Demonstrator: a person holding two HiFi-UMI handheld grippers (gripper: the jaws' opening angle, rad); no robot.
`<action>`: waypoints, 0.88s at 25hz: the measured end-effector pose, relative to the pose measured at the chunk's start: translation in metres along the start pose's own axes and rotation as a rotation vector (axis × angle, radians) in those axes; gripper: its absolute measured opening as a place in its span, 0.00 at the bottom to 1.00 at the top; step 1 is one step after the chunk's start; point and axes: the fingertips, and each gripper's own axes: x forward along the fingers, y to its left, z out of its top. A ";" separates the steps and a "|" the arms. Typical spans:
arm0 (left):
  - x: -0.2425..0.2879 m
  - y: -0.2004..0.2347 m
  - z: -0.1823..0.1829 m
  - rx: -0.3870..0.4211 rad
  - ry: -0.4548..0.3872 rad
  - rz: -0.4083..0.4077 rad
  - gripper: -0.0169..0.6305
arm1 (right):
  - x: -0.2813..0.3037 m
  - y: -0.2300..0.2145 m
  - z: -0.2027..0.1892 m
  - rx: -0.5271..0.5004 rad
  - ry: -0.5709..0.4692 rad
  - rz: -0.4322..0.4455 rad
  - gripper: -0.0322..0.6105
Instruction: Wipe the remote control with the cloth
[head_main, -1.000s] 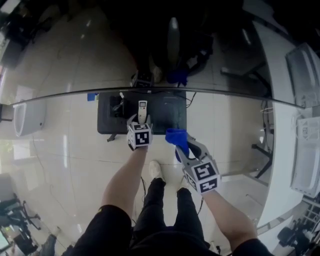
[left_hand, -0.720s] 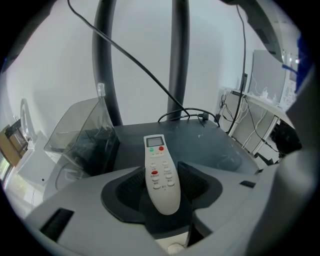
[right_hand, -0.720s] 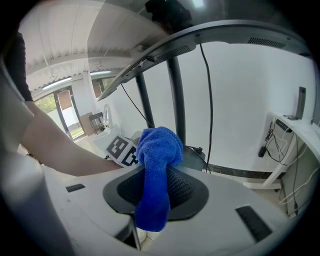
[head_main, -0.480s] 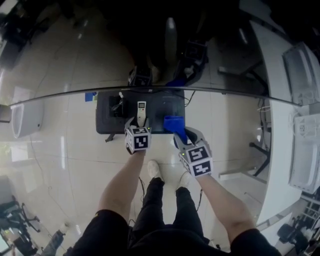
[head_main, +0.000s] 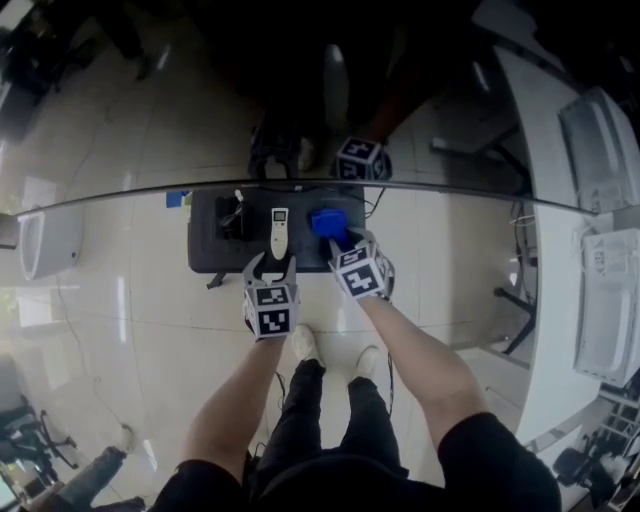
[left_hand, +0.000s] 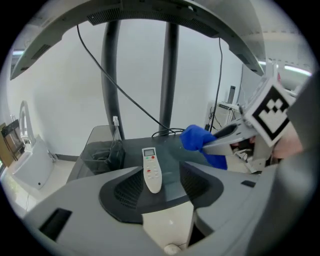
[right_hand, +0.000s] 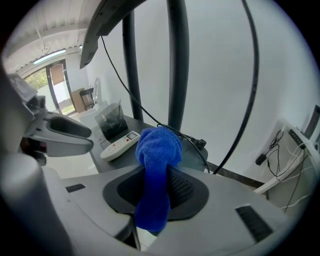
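Left gripper's jaws stand spread at the remote control's near end, untouching; right gripper's pinch the blue cloth. Small dark table, glossy pale floor; dark container and cable behind.

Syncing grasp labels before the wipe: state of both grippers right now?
Left gripper: jaws open, remote control ungripped.
Right gripper: jaws shut on the blue cloth.

Cloth: blue terry, fluffy and matt, in the right gripper.
Remote control: white plastic, smooth, faint sheen, just ahead of the left gripper.
Pads: black, ribbed, matt, rubbery-looking.
Gripper shells: grey plastic, matt.
Table top: dark, smooth, slightly glossy.
Floor: pale, glossy, mirroring the light.
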 end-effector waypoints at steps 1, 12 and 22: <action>-0.003 -0.002 0.001 0.004 -0.004 -0.006 0.39 | 0.011 -0.002 -0.004 -0.004 0.019 -0.004 0.22; -0.025 0.000 -0.007 0.037 -0.007 -0.018 0.39 | 0.040 -0.009 -0.015 -0.008 0.061 -0.031 0.30; -0.135 -0.048 0.057 0.060 -0.198 -0.059 0.38 | -0.139 0.018 0.029 0.027 -0.184 0.061 0.31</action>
